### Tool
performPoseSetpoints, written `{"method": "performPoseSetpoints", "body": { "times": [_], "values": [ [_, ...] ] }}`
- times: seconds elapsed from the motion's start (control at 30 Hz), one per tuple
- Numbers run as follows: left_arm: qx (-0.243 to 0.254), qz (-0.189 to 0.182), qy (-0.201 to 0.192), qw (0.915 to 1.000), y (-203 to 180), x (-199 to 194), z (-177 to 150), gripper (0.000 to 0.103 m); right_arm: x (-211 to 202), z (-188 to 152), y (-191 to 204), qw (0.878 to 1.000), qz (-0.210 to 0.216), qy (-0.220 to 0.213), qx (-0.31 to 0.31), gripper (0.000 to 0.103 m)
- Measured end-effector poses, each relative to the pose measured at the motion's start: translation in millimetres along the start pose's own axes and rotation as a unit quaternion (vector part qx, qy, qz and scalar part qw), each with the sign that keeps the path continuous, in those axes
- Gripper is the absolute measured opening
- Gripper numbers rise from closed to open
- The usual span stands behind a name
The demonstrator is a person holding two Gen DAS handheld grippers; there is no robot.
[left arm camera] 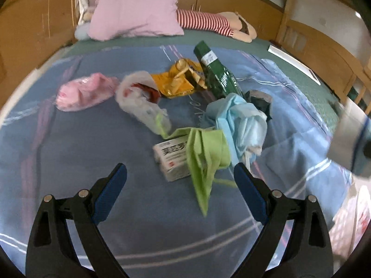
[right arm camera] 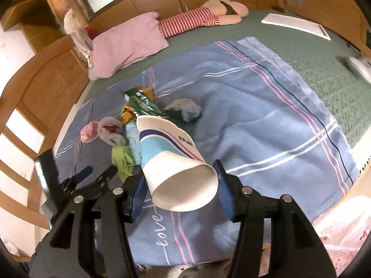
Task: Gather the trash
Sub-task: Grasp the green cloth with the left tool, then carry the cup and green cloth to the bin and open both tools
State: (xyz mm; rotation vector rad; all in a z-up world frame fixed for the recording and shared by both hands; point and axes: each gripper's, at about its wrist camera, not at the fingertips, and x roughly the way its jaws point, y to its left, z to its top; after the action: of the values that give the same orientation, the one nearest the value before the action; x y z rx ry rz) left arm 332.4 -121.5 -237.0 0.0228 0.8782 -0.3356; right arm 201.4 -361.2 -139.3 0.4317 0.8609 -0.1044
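Observation:
Trash lies in a heap on the blue checked sheet: a white medicine box, a lime green wrapper, a light blue crumpled sheet, a clear plastic bag, a pink bag, a yellow wrapper and a dark green packet. My left gripper hovers open just short of the box and green wrapper, touching nothing. My right gripper is shut on a white and blue paper cup, held tilted above the sheet. That cup shows blurred at the right edge.
A pink pillow and a striped plush doll lie at the head of the bed, with wooden panels behind. A white flat board rests on the green mattress. A white bag with pink print sits by the bed's near right corner.

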Motion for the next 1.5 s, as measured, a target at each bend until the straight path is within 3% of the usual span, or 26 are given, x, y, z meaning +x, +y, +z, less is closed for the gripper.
{"method": "performPoseSetpoints", "body": {
  "times": [0.17,0.23,0.3,0.33,0.37,0.4,0.77,0.97,1.2,1.3,1.5],
  "values": [
    [0.011,0.016,0.007,0.9998,-11.3,24.2,3.6,0.092,-1.9,-3.0,-17.1,1.0,0.004,-0.003,0.02,0.054],
    [0.009,0.011,0.016,0.9998,-11.9,32.5,3.3,0.08,-1.4,-3.7,-21.5,1.0,0.007,-0.003,0.025,0.054],
    [0.013,0.006,0.022,0.9996,-12.0,35.9,4.6,0.05,-1.5,-4.6,-25.2,1.0,0.009,-0.002,0.028,0.054],
    [0.017,0.01,0.02,0.9996,-12.6,35.9,5.0,0.043,-2.0,-4.3,-26.1,1.0,0.009,-0.002,0.029,0.054],
    [0.023,0.01,0.022,0.9994,-12.7,35.9,5.5,0.028,-2.4,-4.2,-27.1,0.999,0.01,-0.002,0.031,0.054],
    [0.023,0.008,0.025,0.9994,-11.7,35.6,6.1,0.025,-3.1,-4.4,-28.1,0.999,0.011,-0.003,0.032,0.054],
    [0.063,0.043,-0.048,0.9959,-17.5,-51.6,10.8,0.024,-38.4,-15.3,-18.4,0.999,0.012,-0.034,0.023,0.054],
    [0.097,0.034,-0.075,0.9918,-45.1,-105.4,8.6,0.024,-78.0,-28.2,-18.6,0.997,0.009,-0.064,0.032,0.054],
    [0.144,-0.024,-0.102,0.984,-115.2,-161.2,-5.0,0.024,-148.5,-58.0,-40.7,0.99,-0.032,-0.12,0.062,0.054],
    [0.168,-0.059,-0.107,0.9783,-154.5,-180.2,-16.3,0.024,-189.2,-82.9,-56.1,0.981,-0.086,-0.156,0.077,0.054],
    [0.23,-0.131,-0.112,0.9579,-240.6,-215.6,-56.0,0.025,-243.2,-136.2,-78.5,0.954,-0.196,-0.199,0.108,0.054]
  ]
}}
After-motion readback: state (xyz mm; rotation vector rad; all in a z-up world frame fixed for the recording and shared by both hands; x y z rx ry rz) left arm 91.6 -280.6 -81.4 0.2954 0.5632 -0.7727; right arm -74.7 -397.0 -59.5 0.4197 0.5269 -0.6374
